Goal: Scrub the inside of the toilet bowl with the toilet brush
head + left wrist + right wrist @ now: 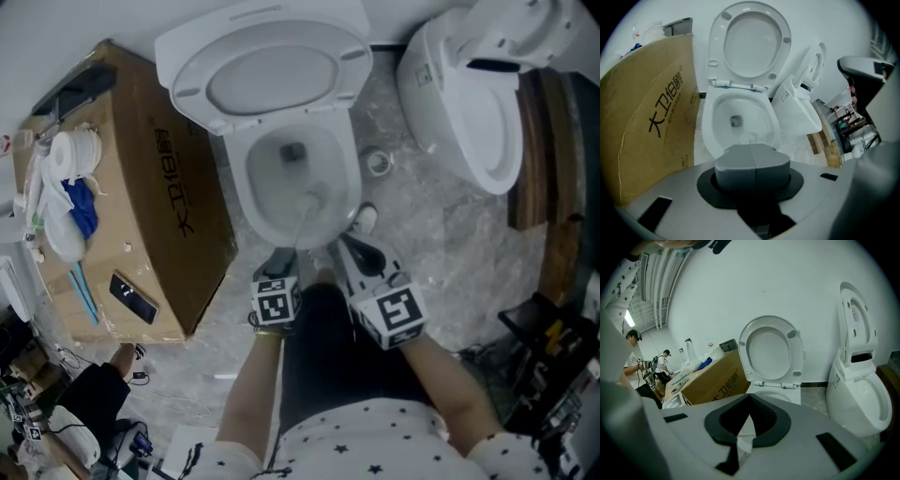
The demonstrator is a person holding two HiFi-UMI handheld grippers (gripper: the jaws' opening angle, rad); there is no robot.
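Observation:
A white toilet [246, 202] stands with seat and lid raised; its bowl is wet, with a dark drain [292, 151]. The pale toilet brush [307, 211] slants down into the front of the bowl. My left gripper [281, 255] sits just in front of the rim, shut on the brush's handle. In the left gripper view the grey jaws [752, 159] meet at a seam and hide the handle, with the bowl [712, 136] beyond them. My right gripper [361, 246] hovers beside it at the bowl's front right, open and holding nothing [747, 420].
A large cardboard box [159, 187] with cloths and a phone [133, 297] on top stands close on the left. A second toilet [469, 103] stands to the right, with wooden boards [553, 187] behind it. A small round cap [378, 162] lies on the grey floor.

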